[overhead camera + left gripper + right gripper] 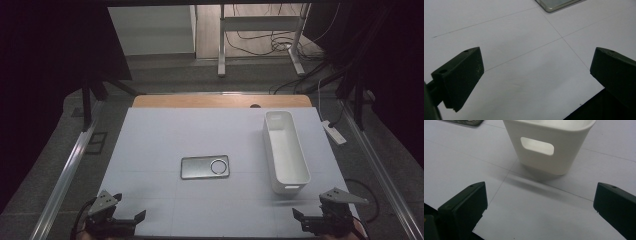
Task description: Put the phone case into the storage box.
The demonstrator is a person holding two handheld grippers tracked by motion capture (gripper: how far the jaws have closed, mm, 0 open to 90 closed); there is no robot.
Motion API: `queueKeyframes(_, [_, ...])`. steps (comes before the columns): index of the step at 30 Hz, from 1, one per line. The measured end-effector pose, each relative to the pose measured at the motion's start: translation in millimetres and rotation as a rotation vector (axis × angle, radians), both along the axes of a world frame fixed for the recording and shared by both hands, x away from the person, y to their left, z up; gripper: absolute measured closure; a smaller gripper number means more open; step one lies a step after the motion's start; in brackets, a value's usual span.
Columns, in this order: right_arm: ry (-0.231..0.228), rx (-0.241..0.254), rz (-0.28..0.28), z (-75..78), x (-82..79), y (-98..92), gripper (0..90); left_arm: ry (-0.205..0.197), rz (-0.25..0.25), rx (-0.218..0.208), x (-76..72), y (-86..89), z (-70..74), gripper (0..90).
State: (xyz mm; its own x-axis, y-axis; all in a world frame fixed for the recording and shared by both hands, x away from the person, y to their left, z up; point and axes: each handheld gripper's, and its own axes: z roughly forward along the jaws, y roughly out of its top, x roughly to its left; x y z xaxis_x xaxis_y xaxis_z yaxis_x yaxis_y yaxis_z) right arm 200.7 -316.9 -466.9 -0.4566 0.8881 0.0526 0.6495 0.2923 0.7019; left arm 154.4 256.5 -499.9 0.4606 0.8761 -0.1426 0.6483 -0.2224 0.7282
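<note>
The left tool (131, 219) sat at the near left edge of the tabletop (160, 140), its jaws spread wide with nothing between them. In the left gripper view the two black jaws stood far apart over the bare white surface, which was marked by thin ruled lines. The right tool (306, 220) sat at the near right edge, jaws likewise spread and empty.

Just beyond the right tool stood a white bin (285, 150), long and narrow, open at the top, with rounded corners and slightly tapering walls. It lay with its long side running away from the person, on the right part of the tabletop. In the right gripper view its near end wall faced the tool and showed a rounded rectangular handle cutout (537, 145); the bin (549, 157) was near the jaws but clear of them, roughly centred between them.

Farther in, near the middle of the tabletop, lay a flat metal plate (205, 167), a grey rectangle with rounded corners and a circular ring toward its right end. It rested flat, to the left of the bin and apart from it, and well apart from both tools. Its corner (556, 5) appeared at the top edge of the left gripper view, ahead of the left tool and slightly to its right.
</note>
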Motion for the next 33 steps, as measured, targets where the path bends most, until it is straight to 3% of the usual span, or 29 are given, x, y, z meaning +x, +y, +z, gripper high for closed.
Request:
queueKeyframes(16, [-0.005,0.006,0.002,0.3,-0.2,-0.5,0.0,0.006,0.002,-0.009,0.6,0.7,-0.2,0.0])
queueKeyframes(23, [-0.005,-0.002,0.016,0.1,-0.3,-0.1,0.0,0.007,0.001,-0.036,0.3,3.4,0.2,0.0])
queueKeyframes(33, [-0.008,0.003,0.014,0.1,-0.4,-0.2,0.0,0.01,-0.012,-0.031,4.4,2.2,0.8,0.0])
